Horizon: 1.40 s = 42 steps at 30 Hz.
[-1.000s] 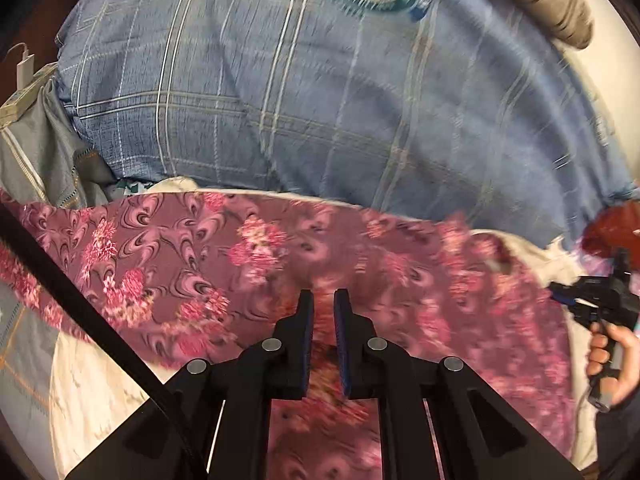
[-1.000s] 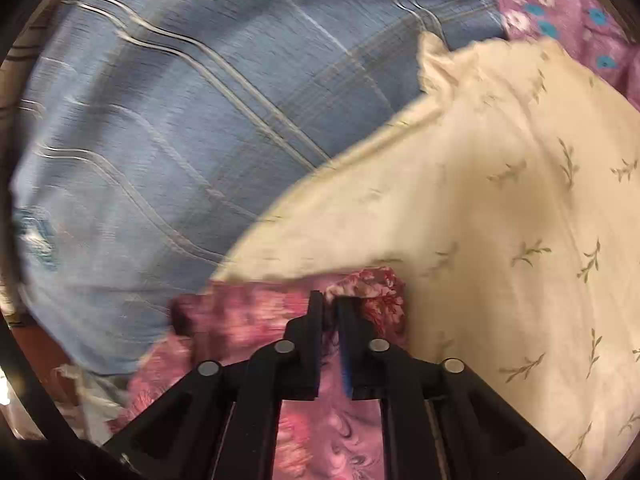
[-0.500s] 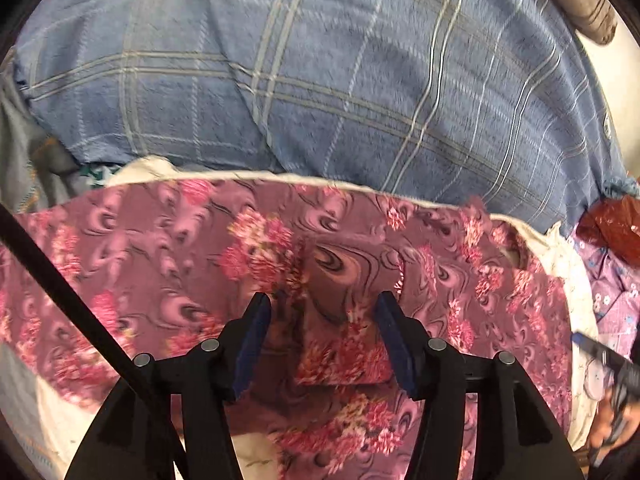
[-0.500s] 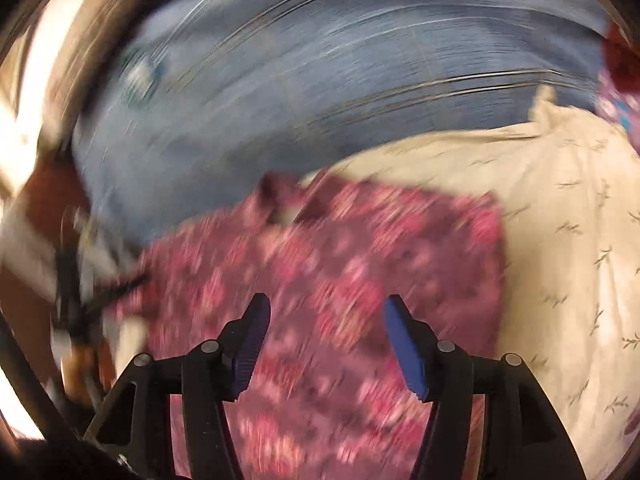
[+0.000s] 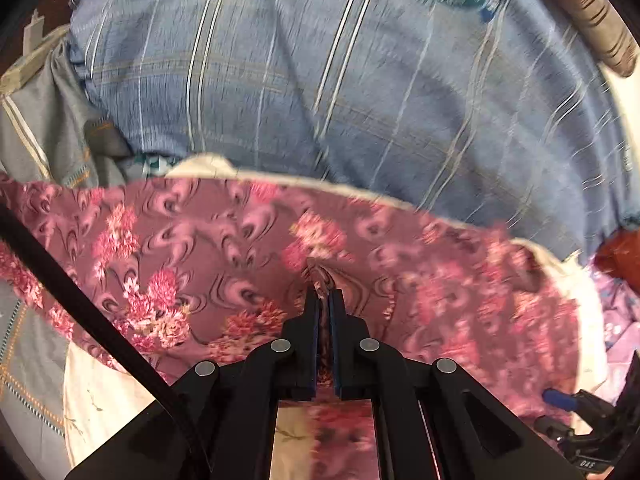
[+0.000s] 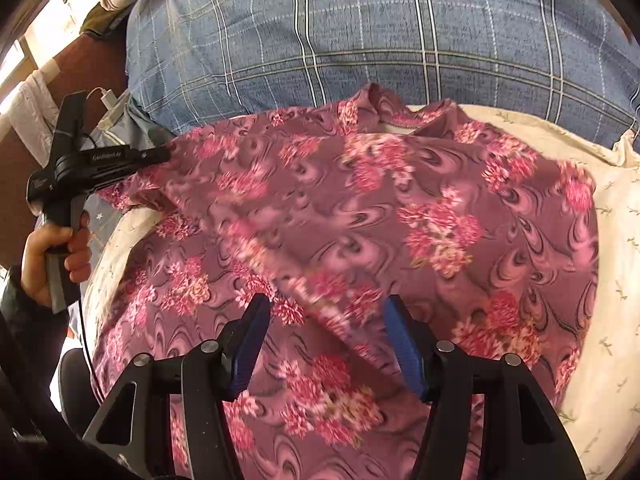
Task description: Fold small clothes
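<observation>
A purple garment with pink flowers [image 6: 360, 216] lies spread on a cream sheet [image 6: 616, 240]; its neckline is at the far edge. It also shows in the left wrist view [image 5: 200, 264]. My left gripper [image 5: 324, 300] is shut on a pinched fold of the garment; from the right wrist view it [image 6: 160, 156] is at the garment's left edge. My right gripper [image 6: 326, 320] is open just above the garment's near part, holding nothing. It shows at the lower right of the left wrist view [image 5: 560, 400].
A large blue plaid pillow [image 6: 400, 36] lies behind the garment. Grey cloth [image 5: 44, 136] lies at the left, more coloured clothes [image 5: 616, 320] at the right. A white charger and cable [image 6: 108, 100] sit by the brown headboard.
Both grippers let go of the garment half a second ago. The left gripper has since shut on a fold of it. The right gripper stays open and now faces the whole garment.
</observation>
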Each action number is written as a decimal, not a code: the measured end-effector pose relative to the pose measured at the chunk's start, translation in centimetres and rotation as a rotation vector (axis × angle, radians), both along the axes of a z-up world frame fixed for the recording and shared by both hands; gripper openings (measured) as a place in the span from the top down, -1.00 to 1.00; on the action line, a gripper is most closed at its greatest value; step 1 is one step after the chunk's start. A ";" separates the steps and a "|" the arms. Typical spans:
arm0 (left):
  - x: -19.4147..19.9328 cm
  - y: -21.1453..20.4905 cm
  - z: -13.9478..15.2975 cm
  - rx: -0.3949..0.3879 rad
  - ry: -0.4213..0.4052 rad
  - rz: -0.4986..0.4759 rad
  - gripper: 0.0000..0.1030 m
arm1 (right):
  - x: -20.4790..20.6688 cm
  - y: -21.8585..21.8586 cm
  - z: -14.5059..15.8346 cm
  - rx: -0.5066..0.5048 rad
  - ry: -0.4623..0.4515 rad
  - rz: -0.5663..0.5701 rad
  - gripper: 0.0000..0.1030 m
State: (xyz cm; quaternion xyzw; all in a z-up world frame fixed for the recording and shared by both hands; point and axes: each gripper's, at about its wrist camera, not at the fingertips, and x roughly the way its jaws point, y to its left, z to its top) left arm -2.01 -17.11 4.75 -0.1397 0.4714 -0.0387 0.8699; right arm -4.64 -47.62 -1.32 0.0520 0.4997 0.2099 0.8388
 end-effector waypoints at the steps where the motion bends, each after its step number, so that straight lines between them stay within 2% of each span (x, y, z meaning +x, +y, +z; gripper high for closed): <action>1: 0.7 -0.3 -1.0 0.020 0.030 -0.008 0.92 | 0.1 0.0 -0.6 -0.014 0.021 -0.006 -0.16; 3: 1.9 -0.5 -2.9 0.043 0.088 -0.014 0.88 | 0.4 0.6 -1.6 -0.051 0.047 -0.010 -0.16; 7: 1.8 0.6 -2.4 -0.013 0.056 -0.021 0.80 | -0.3 1.2 -0.8 -0.080 0.024 -0.021 -0.16; 9: 0.9 1.6 -1.6 -0.011 0.040 -0.025 0.65 | -0.9 1.7 0.6 -0.080 -0.007 -0.001 -0.16; 11: -0.2 3.0 -0.5 -0.001 0.026 -0.025 0.38 | -1.1 3.2 2.1 -0.087 -0.038 0.027 -0.16; 13: -1.6 4.9 0.7 0.005 -0.001 -0.001 0.28 | -1.1 4.7 3.3 -0.074 -0.065 0.056 -0.16; 14: -2.1 6.0 1.1 0.003 -0.009 0.013 0.13 | -1.1 6.0 4.0 -0.067 -0.081 0.080 -0.16; 15: -2.7 7.0 1.4 0.007 -0.013 0.035 0.08 | -1.1 6.8 4.4 -0.062 -0.090 0.098 -0.16; 20: -5.6 12.0 2.4 0.070 -0.019 0.135 0.06 | -0.5 12.1 5.5 -0.048 -0.115 0.195 -0.16; 29: -8.7 19.8 3.9 0.074 0.001 0.335 0.07 | -0.8 22.4 5.9 -0.023 -0.127 0.345 -0.16; 35: -7.4 23.2 3.4 0.124 0.028 0.418 0.07 | -0.5 27.3 5.3 -0.021 -0.135 0.402 -0.16; 37: -6.6 23.6 3.0 0.171 0.045 0.435 0.07 | -0.4 28.4 4.8 -0.030 -0.138 0.417 -0.16; 42: -4.5 23.2 2.4 0.239 0.038 0.423 0.07 | 0.5 30.5 3.8 -0.061 -0.149 0.431 -0.16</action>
